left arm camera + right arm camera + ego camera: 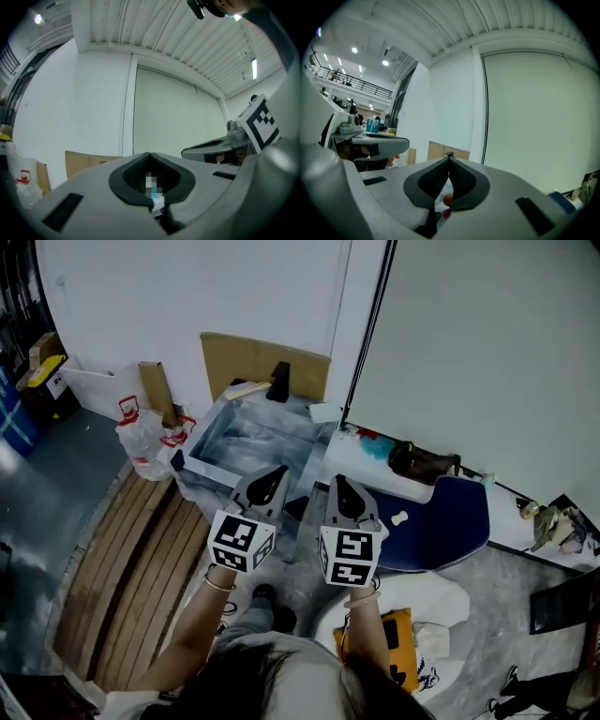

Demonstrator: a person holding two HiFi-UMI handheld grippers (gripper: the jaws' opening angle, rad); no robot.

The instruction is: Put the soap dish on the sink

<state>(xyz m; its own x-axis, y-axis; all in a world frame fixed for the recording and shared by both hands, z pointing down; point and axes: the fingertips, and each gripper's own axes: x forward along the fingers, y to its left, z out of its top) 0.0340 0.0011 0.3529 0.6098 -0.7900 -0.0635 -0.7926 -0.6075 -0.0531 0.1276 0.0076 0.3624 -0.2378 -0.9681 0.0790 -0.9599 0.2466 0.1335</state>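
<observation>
Both grippers are held up close under the head camera, side by side, marker cubes towards me. My left gripper [275, 474] is shut with nothing in it; in the left gripper view its dark pads [136, 176] meet at the tips. My right gripper [337, 486] is likewise shut and empty, pads [459, 180] touching. Far below them lies a steel sink basin [202, 463] wrapped in clear film. I cannot pick out a soap dish for certain. A small white bone-shaped piece [400, 518] lies on a blue chair seat [450, 521].
Cardboard [262, 357] leans on the white wall behind the basin. A plastic bag [145, 442] and wooden slats [131, 568] are at the left. A white ledge [370, 470] carries a dark bag [422, 463]. A yellow bag [398, 643] lies by the person's feet.
</observation>
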